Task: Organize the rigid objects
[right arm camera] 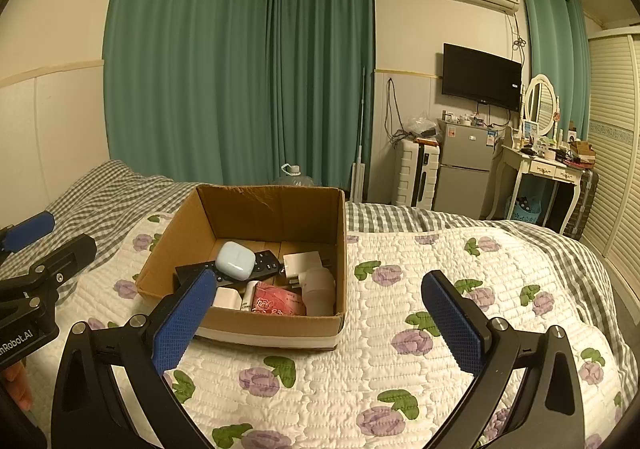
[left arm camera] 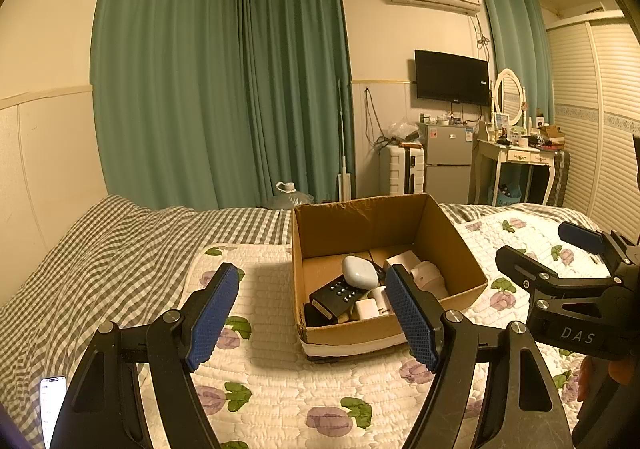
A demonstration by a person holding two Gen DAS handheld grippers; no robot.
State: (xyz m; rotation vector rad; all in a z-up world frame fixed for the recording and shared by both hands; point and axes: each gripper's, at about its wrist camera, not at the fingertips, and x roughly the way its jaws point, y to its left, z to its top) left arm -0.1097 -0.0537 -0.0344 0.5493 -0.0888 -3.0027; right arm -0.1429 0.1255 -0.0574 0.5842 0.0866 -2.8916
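An open cardboard box (left arm camera: 460, 249) (right arm camera: 168, 249) stands on the flowered quilt. Inside lie a pale blue earbud case (left arm camera: 359, 271) (right arm camera: 235, 260), a black remote (left arm camera: 338, 294) (right arm camera: 264, 263), white chargers (left arm camera: 367, 308) (right arm camera: 302, 262), a white roll (left arm camera: 428, 276) (right arm camera: 320, 287) and a red packet (right arm camera: 276, 304). My left gripper (left arm camera: 314, 317) is open and empty just in front of the box. My right gripper (right arm camera: 320, 323) is open and empty at the box's near right corner; it also shows in the left wrist view as the right gripper (left arm camera: 548, 249).
A phone (left arm camera: 52, 405) lies on the checked sheet at the near left. The quilt (right arm camera: 440, 269) spreads flat to the right of the box. Beyond the bed are green curtains, a water jug (left arm camera: 286, 195), a fridge (right arm camera: 466, 169) and a dressing table (right arm camera: 548, 165).
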